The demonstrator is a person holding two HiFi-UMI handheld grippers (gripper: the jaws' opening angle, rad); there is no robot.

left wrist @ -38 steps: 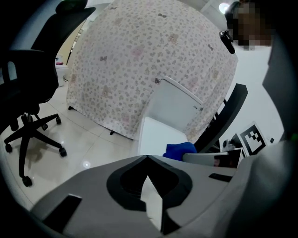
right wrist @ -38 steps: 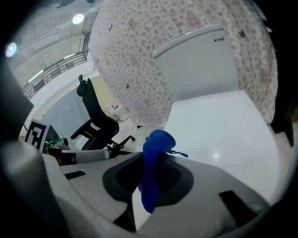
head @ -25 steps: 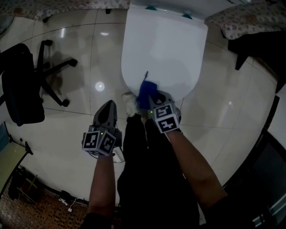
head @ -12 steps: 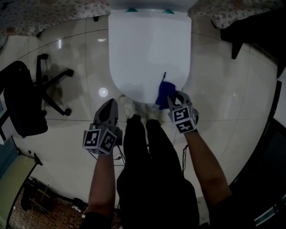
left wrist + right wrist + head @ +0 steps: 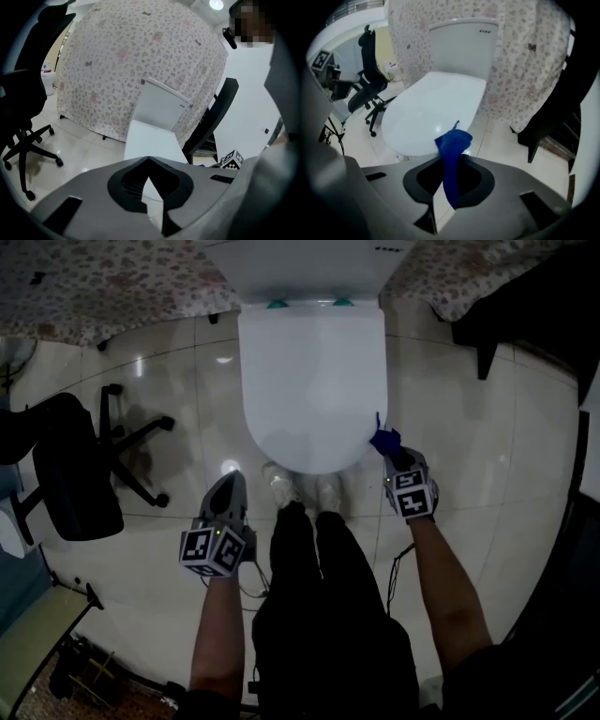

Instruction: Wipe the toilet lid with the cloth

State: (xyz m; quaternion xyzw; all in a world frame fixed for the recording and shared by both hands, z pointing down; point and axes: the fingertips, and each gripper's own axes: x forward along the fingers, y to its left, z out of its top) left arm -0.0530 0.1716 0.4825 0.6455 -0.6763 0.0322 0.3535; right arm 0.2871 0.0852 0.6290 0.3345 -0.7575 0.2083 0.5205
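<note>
The white toilet lid (image 5: 312, 381) lies closed in the head view, with the cistern above it; the right gripper view shows the lid (image 5: 433, 110) from the front right. My right gripper (image 5: 394, 452) is shut on a blue cloth (image 5: 384, 440), held just off the lid's front right edge. In the right gripper view the cloth (image 5: 452, 150) sticks up from between the jaws of the gripper (image 5: 451, 161), in front of the lid's rim. My left gripper (image 5: 228, 488) hangs over the floor to the left of the bowl, shut and holding nothing; its own view shows the gripper (image 5: 149, 161) with jaw tips touching.
A black office chair (image 5: 80, 474) stands on the glossy tiled floor at the left. A flowered curtain (image 5: 103, 287) hangs behind the toilet. Dark furniture (image 5: 525, 306) sits at the right. The person's shoes (image 5: 302, 491) stand right at the bowl's front.
The right gripper carried the cloth from the lid's front middle rightward to just off its right front edge. The head view shifted, showing more of the cistern. The left gripper stayed put.
</note>
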